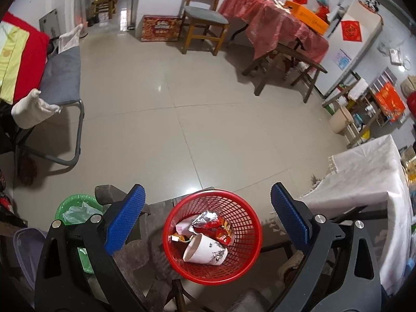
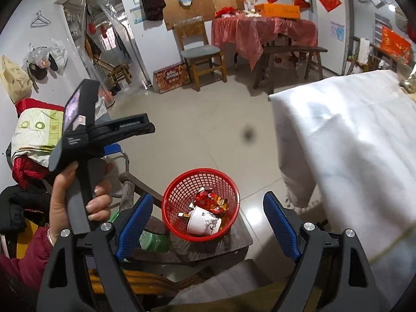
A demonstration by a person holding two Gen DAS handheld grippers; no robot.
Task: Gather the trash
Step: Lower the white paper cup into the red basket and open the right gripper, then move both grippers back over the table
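A red mesh basket (image 1: 247, 249) stands on a dark wooden stool (image 2: 208, 247). It holds a white paper cup (image 1: 205, 251) on its side, red snack wrappers (image 1: 221, 230) and a silver foil wrapper (image 1: 206, 218). My left gripper (image 1: 208, 215) is open and empty, above the basket with its blue pads (image 1: 124, 221) either side. My right gripper (image 2: 208, 223) is open and empty, above the same basket (image 2: 176, 195), where the cup (image 2: 204, 225) and wrappers (image 2: 212, 200) also show. The left gripper's body (image 2: 85, 140) is held in a hand at the left of the right wrist view.
A green bin (image 1: 75, 208) with a plastic liner stands left of the stool. A table with a white cloth (image 2: 351, 143) is on the right. A folding chair (image 1: 62, 83), wooden chair (image 1: 205, 18), bench (image 1: 286, 62) and red-clothed table (image 1: 273, 23) ring the tiled floor (image 1: 169, 117).
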